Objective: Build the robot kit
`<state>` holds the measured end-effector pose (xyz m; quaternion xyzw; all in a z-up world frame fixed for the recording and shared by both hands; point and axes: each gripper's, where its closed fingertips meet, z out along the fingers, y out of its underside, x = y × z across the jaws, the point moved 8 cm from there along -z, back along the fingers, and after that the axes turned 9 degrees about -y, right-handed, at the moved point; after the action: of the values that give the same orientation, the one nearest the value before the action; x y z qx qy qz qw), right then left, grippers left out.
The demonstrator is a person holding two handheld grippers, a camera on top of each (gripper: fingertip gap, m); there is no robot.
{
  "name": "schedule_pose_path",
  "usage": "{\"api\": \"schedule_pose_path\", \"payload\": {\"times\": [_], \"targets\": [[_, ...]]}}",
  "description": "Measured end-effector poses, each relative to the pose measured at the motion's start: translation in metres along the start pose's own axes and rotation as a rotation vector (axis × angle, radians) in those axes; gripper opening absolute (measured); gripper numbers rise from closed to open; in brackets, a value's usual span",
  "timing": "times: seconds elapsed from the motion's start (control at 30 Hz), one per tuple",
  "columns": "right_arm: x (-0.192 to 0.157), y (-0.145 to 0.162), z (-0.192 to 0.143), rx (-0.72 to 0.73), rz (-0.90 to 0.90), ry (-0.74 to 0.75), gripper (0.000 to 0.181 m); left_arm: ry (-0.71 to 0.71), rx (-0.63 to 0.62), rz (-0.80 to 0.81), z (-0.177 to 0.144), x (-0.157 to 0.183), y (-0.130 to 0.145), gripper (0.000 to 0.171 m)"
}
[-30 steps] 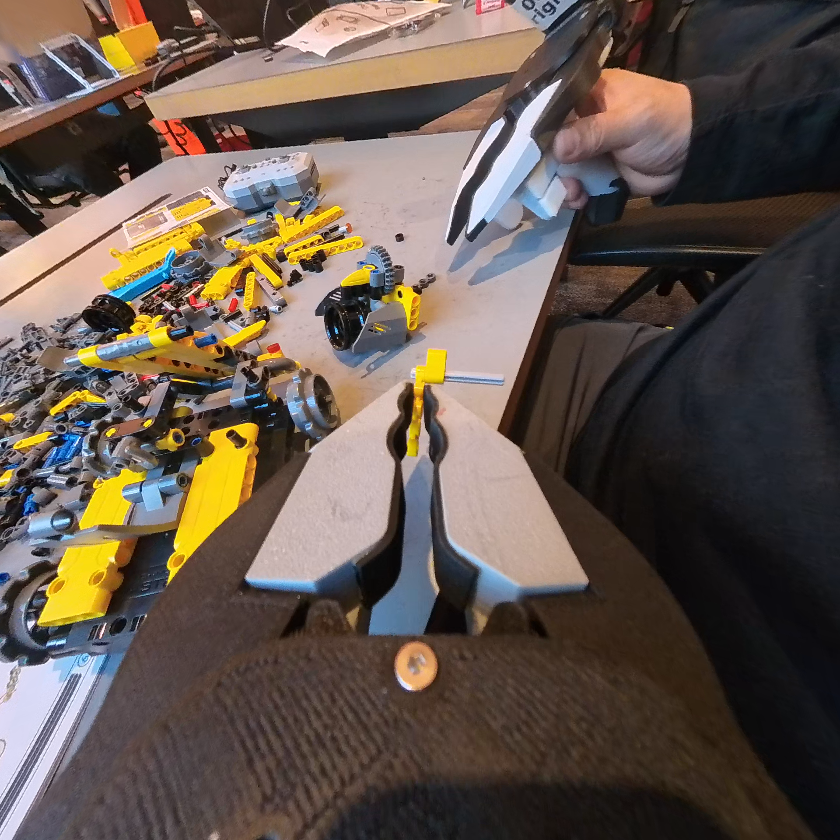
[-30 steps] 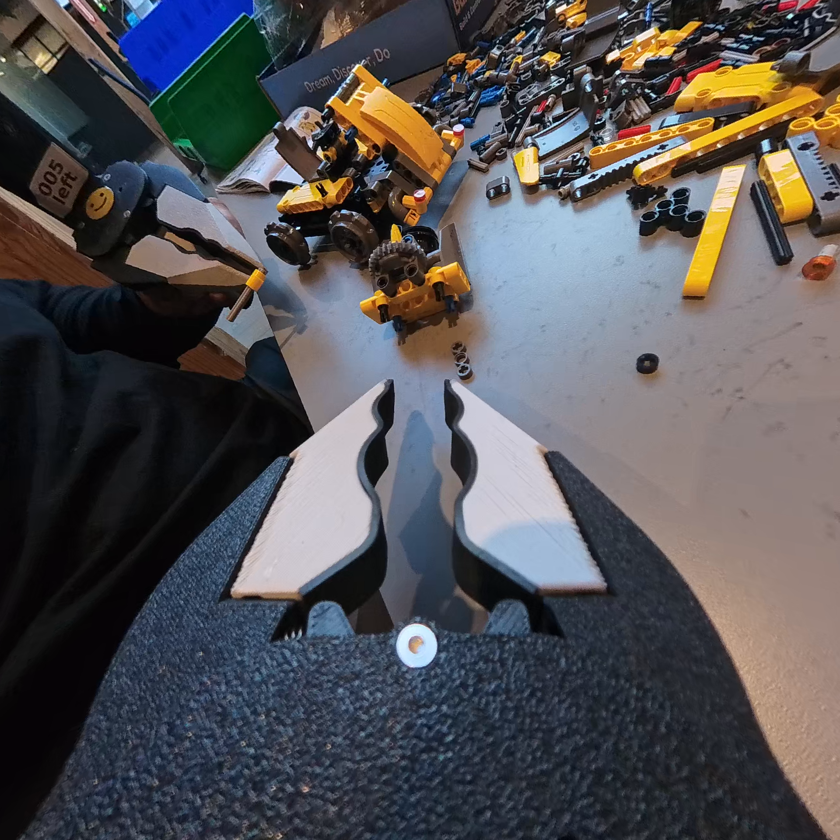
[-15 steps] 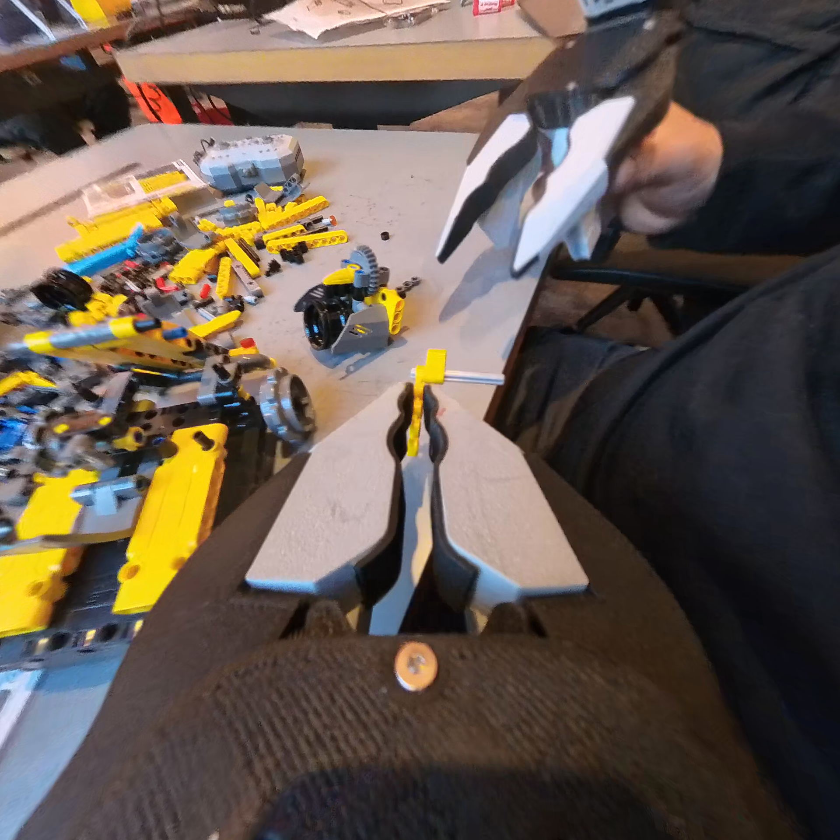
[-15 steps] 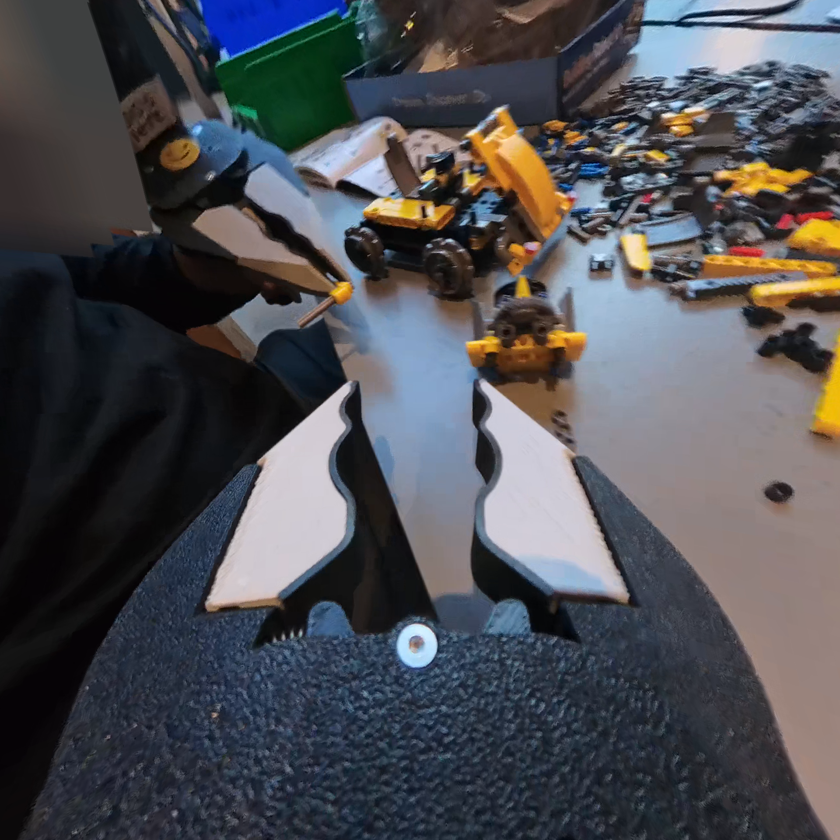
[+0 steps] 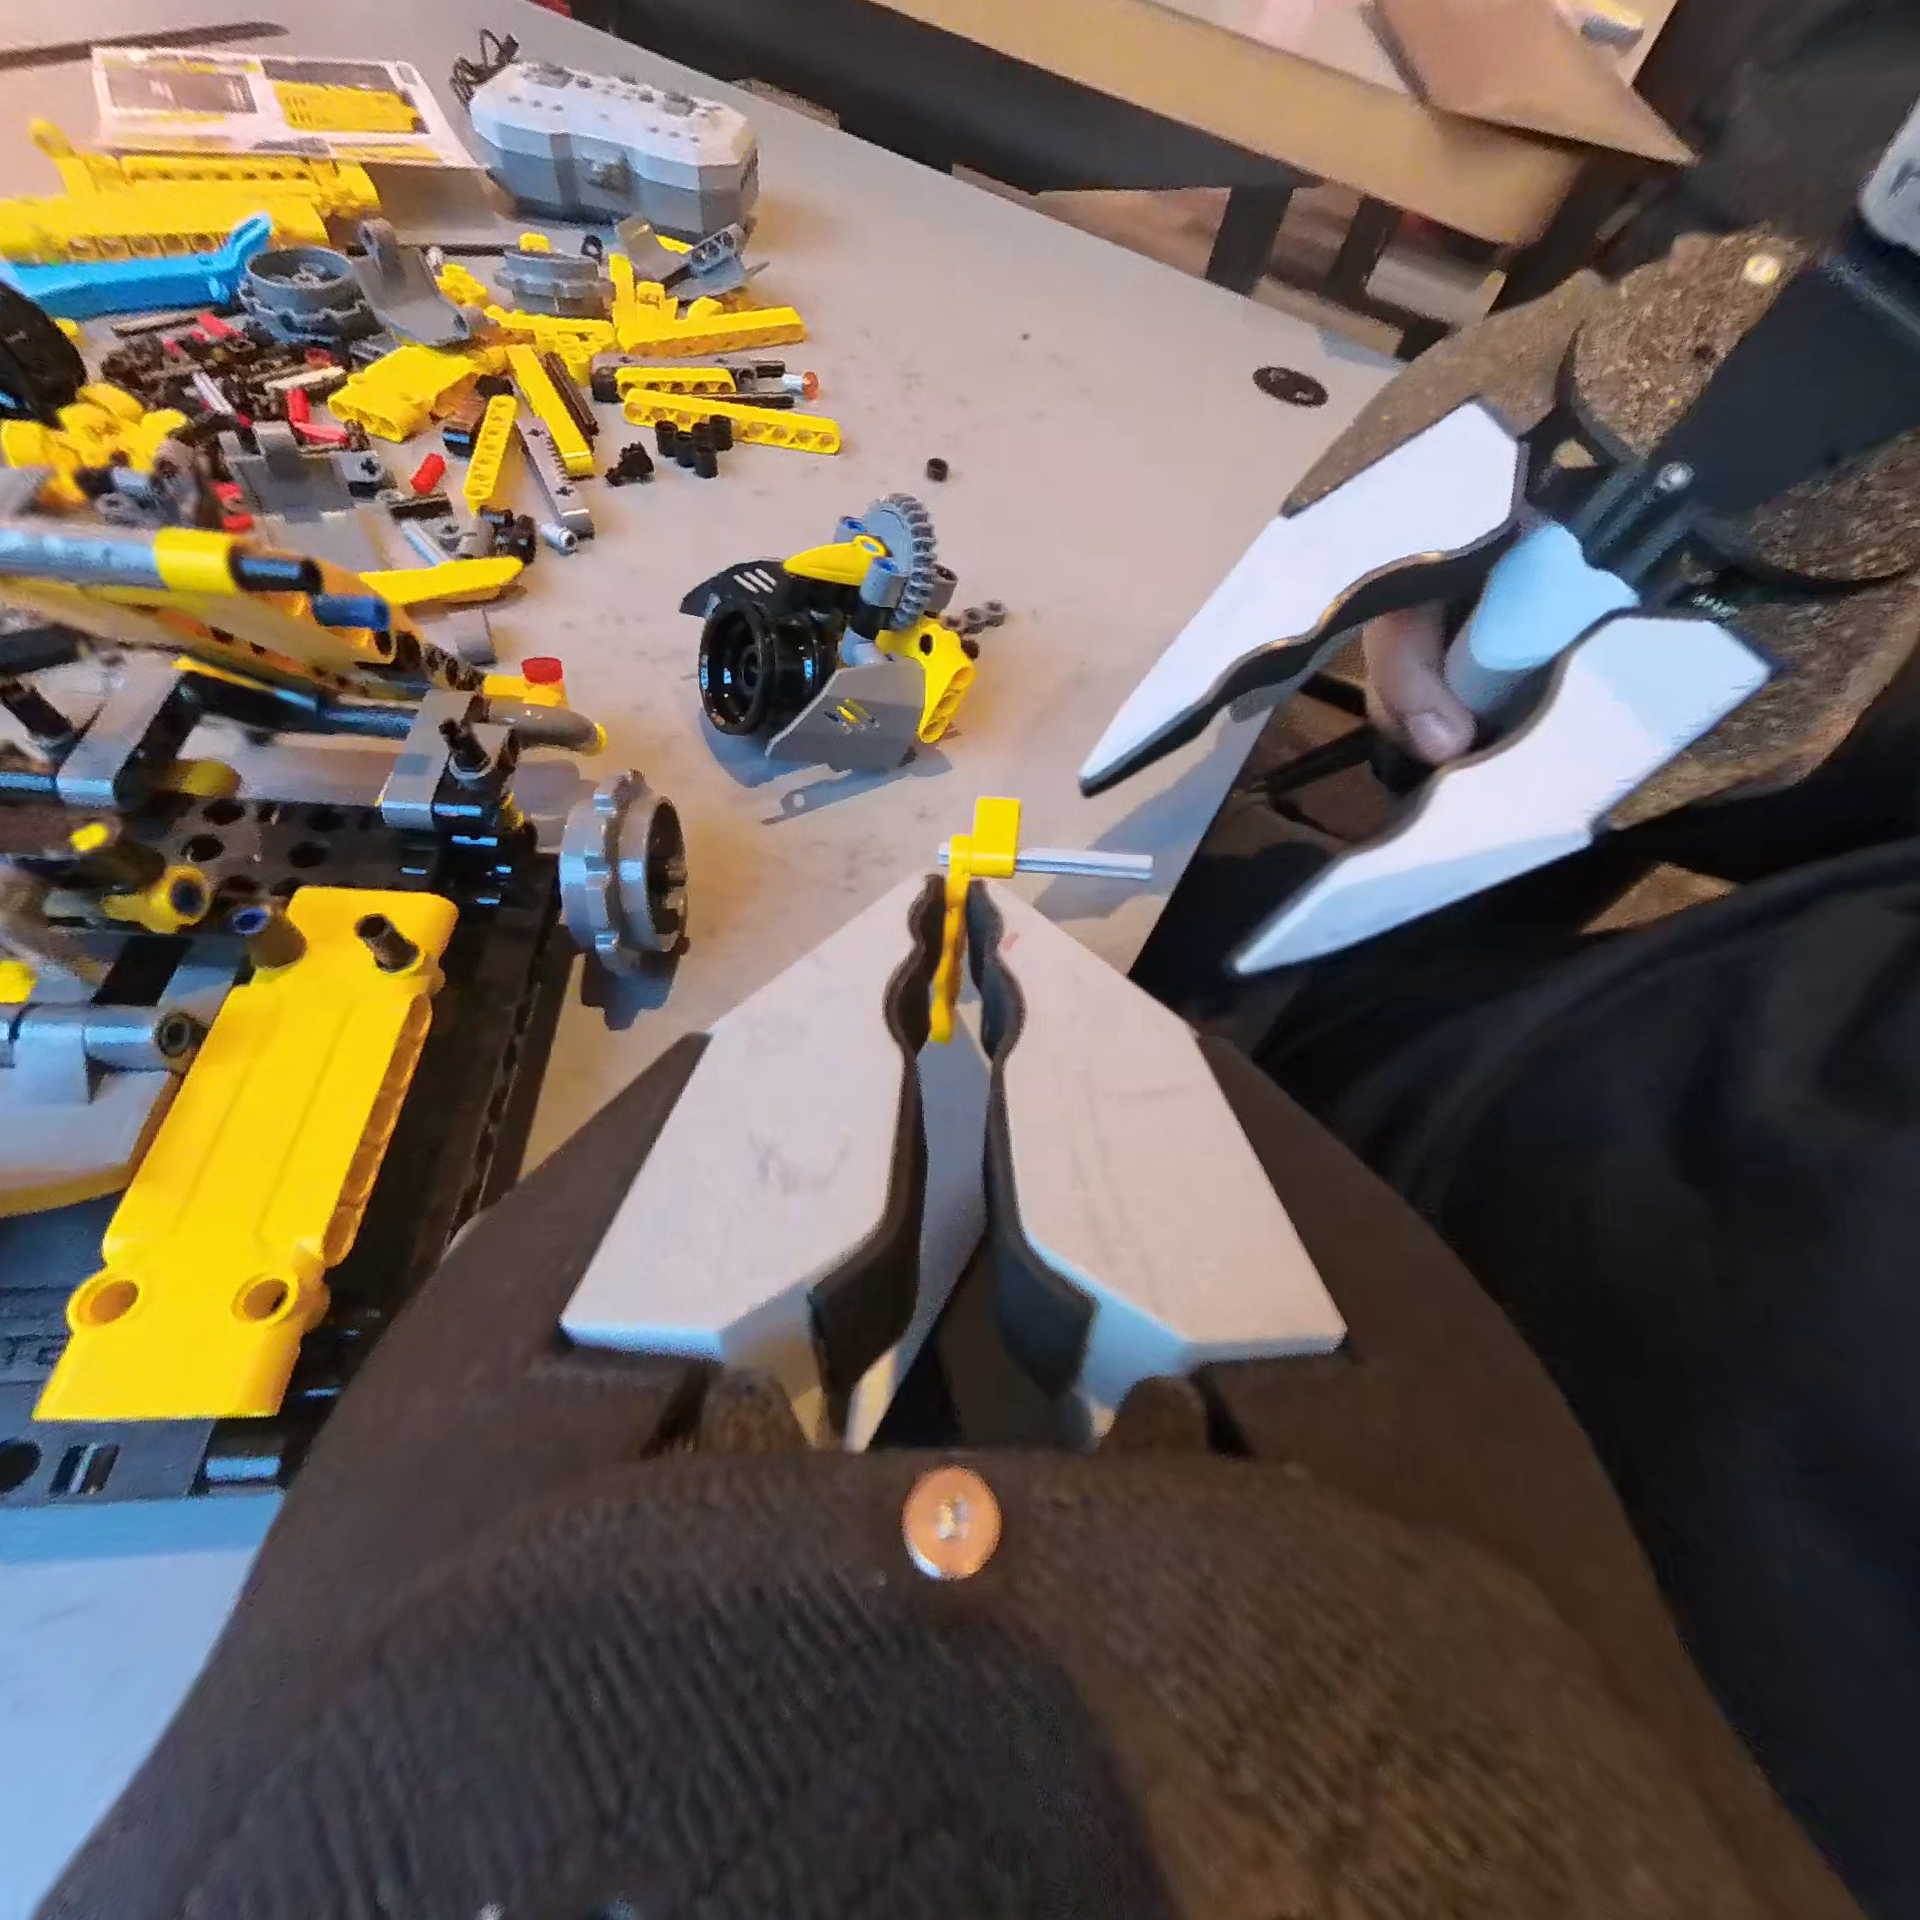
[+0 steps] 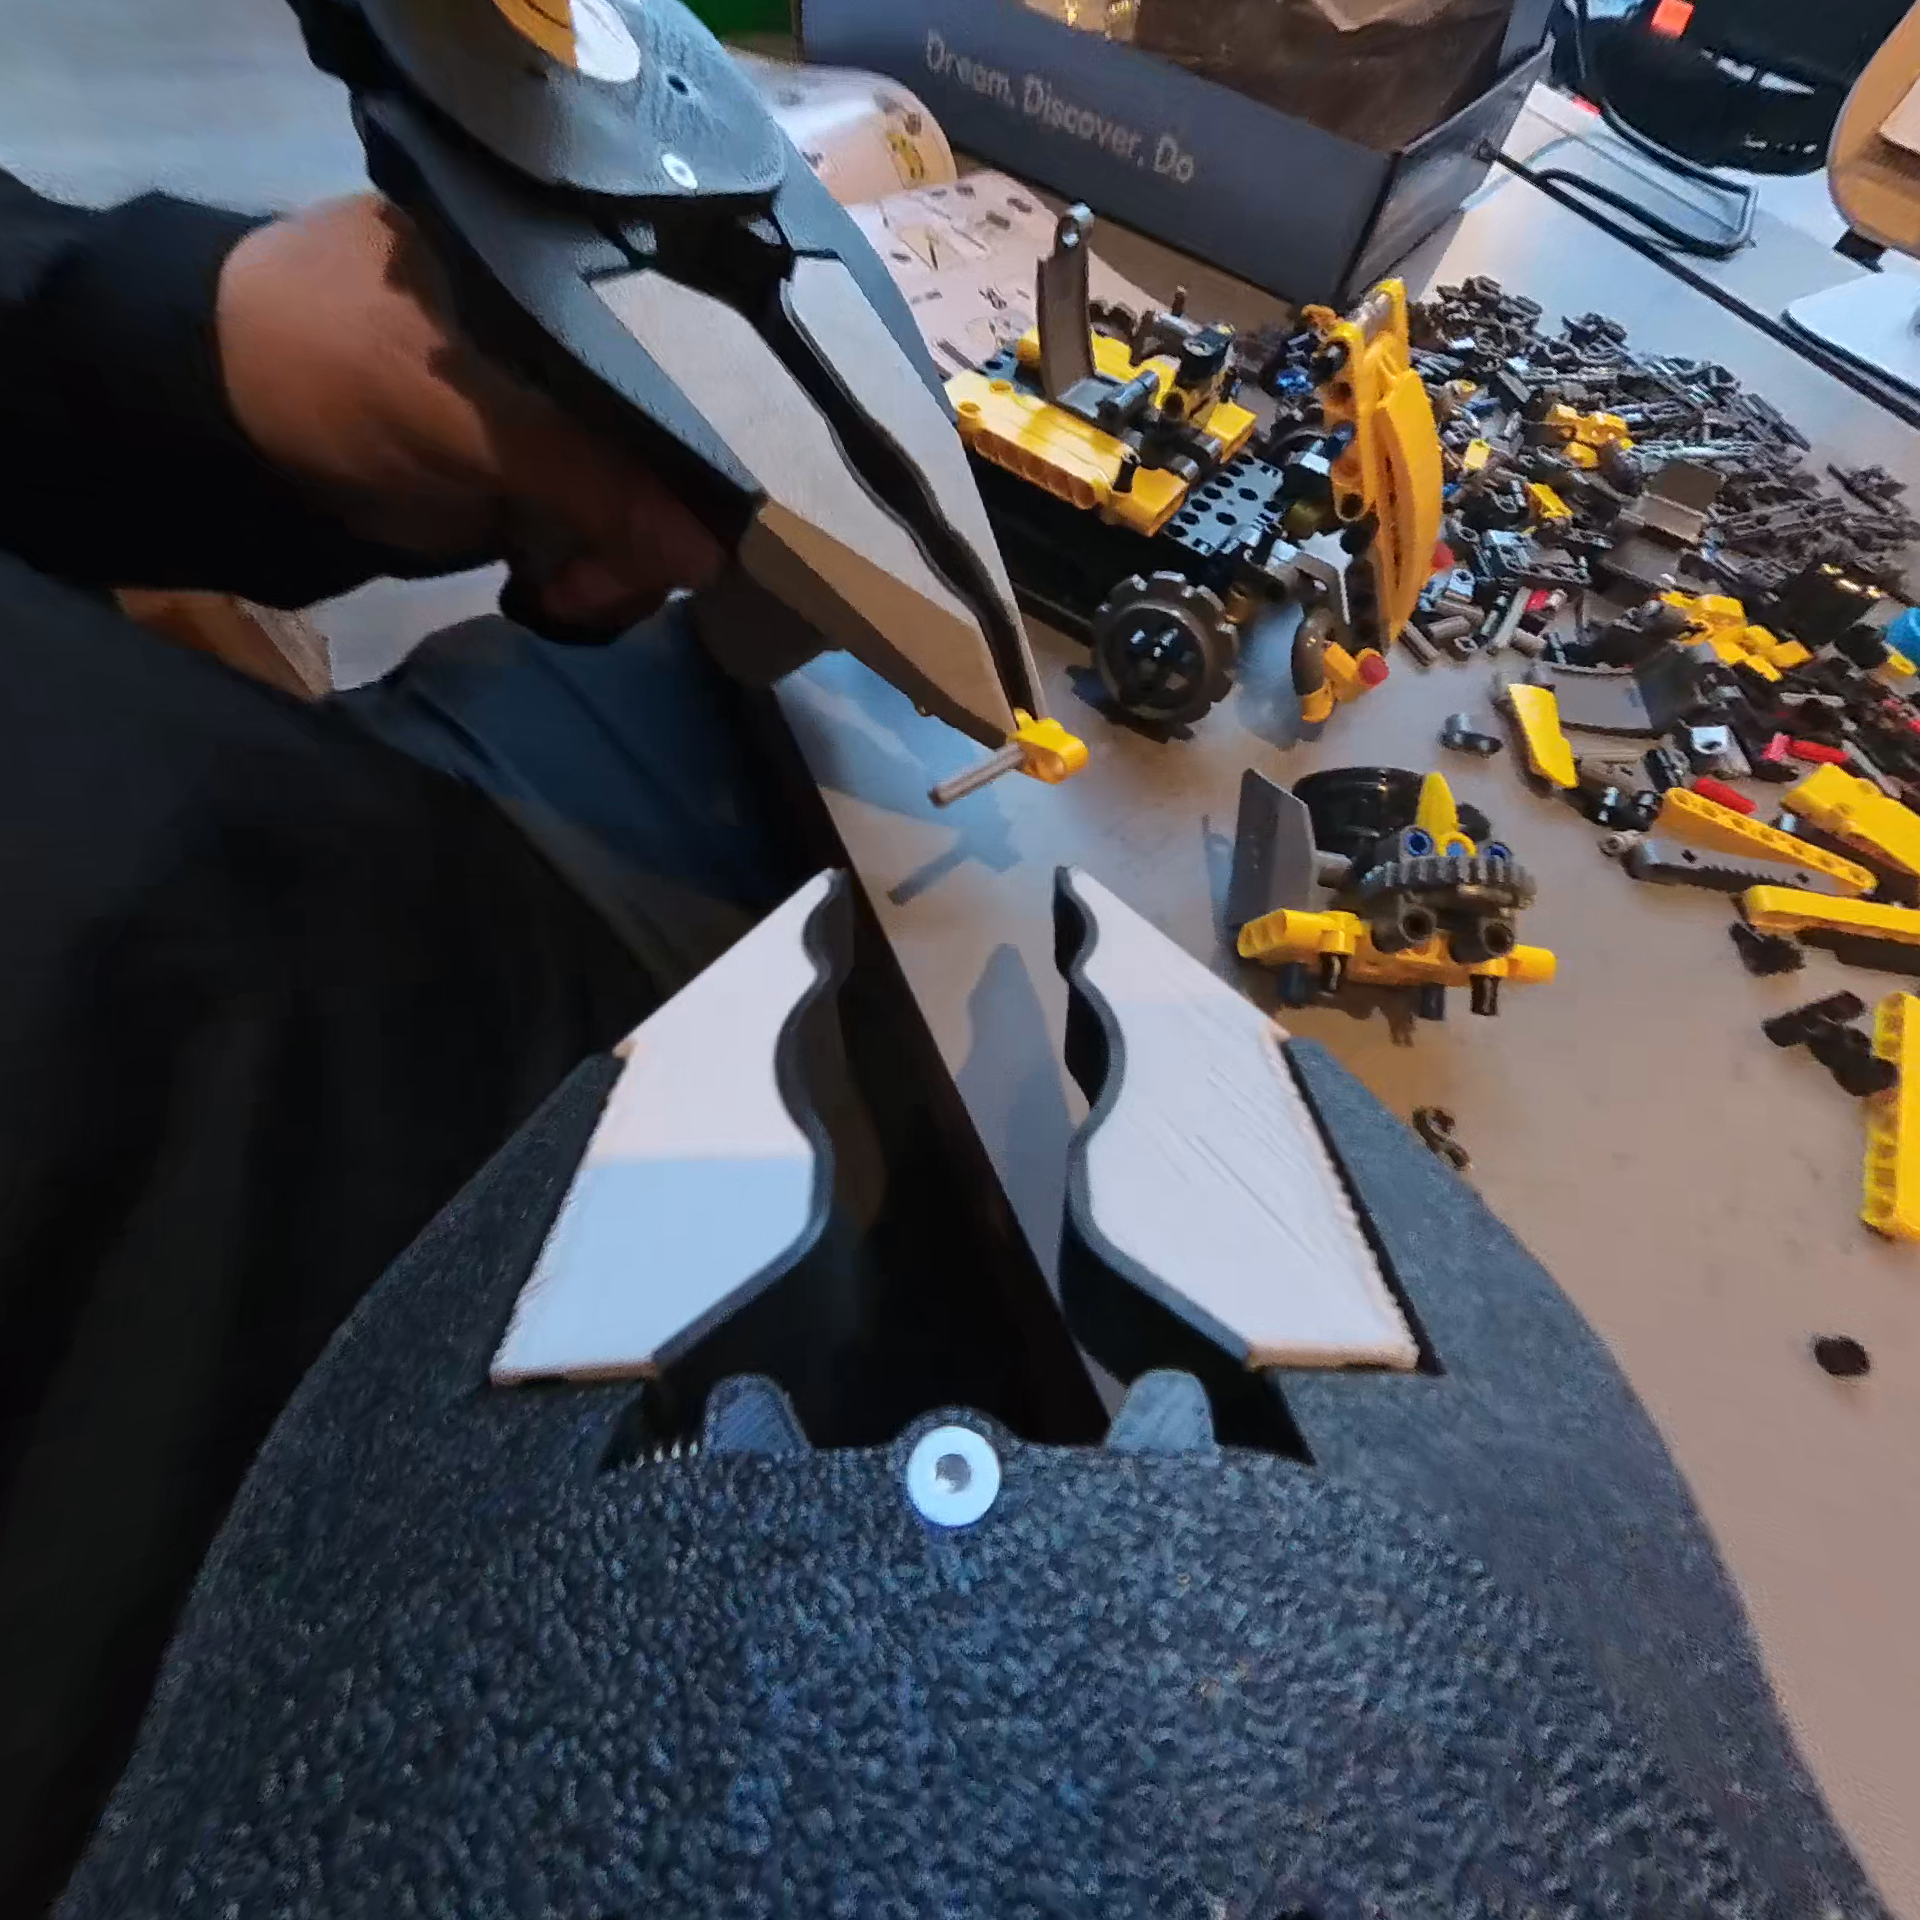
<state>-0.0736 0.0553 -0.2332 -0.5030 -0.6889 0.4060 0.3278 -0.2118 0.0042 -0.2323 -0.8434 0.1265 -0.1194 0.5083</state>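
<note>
My left gripper (image 5: 951, 902) is shut on a small yellow connector piece (image 5: 961, 914) with a grey axle (image 5: 1086, 862) sticking out to the right. It hovers above the grey table's near edge. It also shows in the right wrist view (image 6: 1023, 727), with the yellow piece (image 6: 1049, 748) and axle (image 6: 966, 781) at its tip. My right gripper (image 6: 951, 904) is open and empty, its tips just short of the axle. In the left wrist view it (image 5: 1158, 868) comes in from the right, jaws apart, close to the axle's free end.
A small yellow-grey gear assembly (image 5: 842, 644) with a black wheel sits on the table (image 5: 1091, 436) just beyond the grippers. A partly built yellow and black vehicle (image 6: 1216, 499) and several loose bricks (image 5: 540, 364) lie further out. A dark cardboard box (image 6: 1195, 125) stands behind. Only a small space, under 4 cm, lies between the two pairs of fingers.
My right gripper has opened wider and swung in towards the left gripper, ending close to the axle. The left gripper still holds the yellow piece and has shifted only slightly.
</note>
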Motion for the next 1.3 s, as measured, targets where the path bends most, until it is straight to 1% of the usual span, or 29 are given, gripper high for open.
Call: {"api": "schedule_pose_path", "payload": {"times": [0.1, 0.2, 0.23, 0.3, 0.4, 0.43, 0.57, 0.67, 0.8, 0.9, 0.97, 1.0, 1.07, 1.17, 1.3], "targets": [[-0.004, -0.001, 0.005, 0.004, 0.000, -0.036, 0.054, 0.012, 0.008, 0.134, -0.003, 0.006, 0.000, 0.001], [-0.004, -0.002, 0.005, 0.025, 0.047, -0.112, 0.059, 0.027, -0.026, 0.211, -0.005, 0.010, 0.004, 0.002], [-0.003, -0.004, 0.004, 0.044, 0.071, -0.148, 0.059, 0.036, -0.040, 0.203, -0.006, 0.011, 0.005, 0.001], [-0.006, -0.009, 0.002, 0.093, 0.111, -0.230, 0.058, 0.101, -0.055, 0.154, -0.009, 0.015, 0.007, 0.001], [-0.012, -0.014, -0.001, 0.145, 0.134, -0.311, 0.055, 0.218, -0.005, 0.110, -0.019, 0.026, 0.005, 0.001], [-0.015, -0.013, -0.001, 0.148, 0.123, -0.317, 0.051, 0.240, 0.018, 0.116, -0.022, 0.028, 0.004, 0.001], [-0.021, -0.012, -0.004, 0.148, 0.067, -0.322, 0.042, 0.232, 0.060, 0.193, -0.031, 0.030, 0.003, 0.001], [-0.023, -0.016, -0.008, 0.175, 0.044, -0.316, 0.041, 0.228, 0.076, 0.213, -0.033, 0.030, 0.000, 0.001], [-0.021, -0.020, -0.011, 0.190, 0.031, -0.289, 0.042, 0.239, 0.079, 0.168, -0.032, 0.030, -0.007, 0.001], [-0.017, -0.024, -0.015, 0.230, 0.085, -0.314, 0.040, 0.258, 0.072, 0.079, -0.030, 0.029, -0.011, 0.001], [-0.013, -0.028, -0.016, 0.257, 0.131, -0.332, 0.046, 0.277, 0.056, -0.036, -0.029, 0.025, -0.014, 0.001], [-0.011, -0.030, -0.017, 0.271, 0.146, -0.334, 0.052, 0.279, 0.055, -0.104, -0.029, 0.022, -0.015, 0.001], [-0.009, -0.034, -0.020, 0.289, 0.162, -0.335, 0.060, 0.325, 0.054, -0.244, -0.029, 0.017, -0.017, 0.001], [-0.005, -0.040, -0.025, 0.316, 0.183, -0.324, 0.061, 0.409, 0.074, -0.438, -0.030, 0.010, -0.019, 0.001], [-0.001, -0.044, -0.030, 0.342, 0.207, -0.317, 0.063, 0.486, 0.080, -0.580, -0.030, 0.008, -0.018, 0.000]]}}
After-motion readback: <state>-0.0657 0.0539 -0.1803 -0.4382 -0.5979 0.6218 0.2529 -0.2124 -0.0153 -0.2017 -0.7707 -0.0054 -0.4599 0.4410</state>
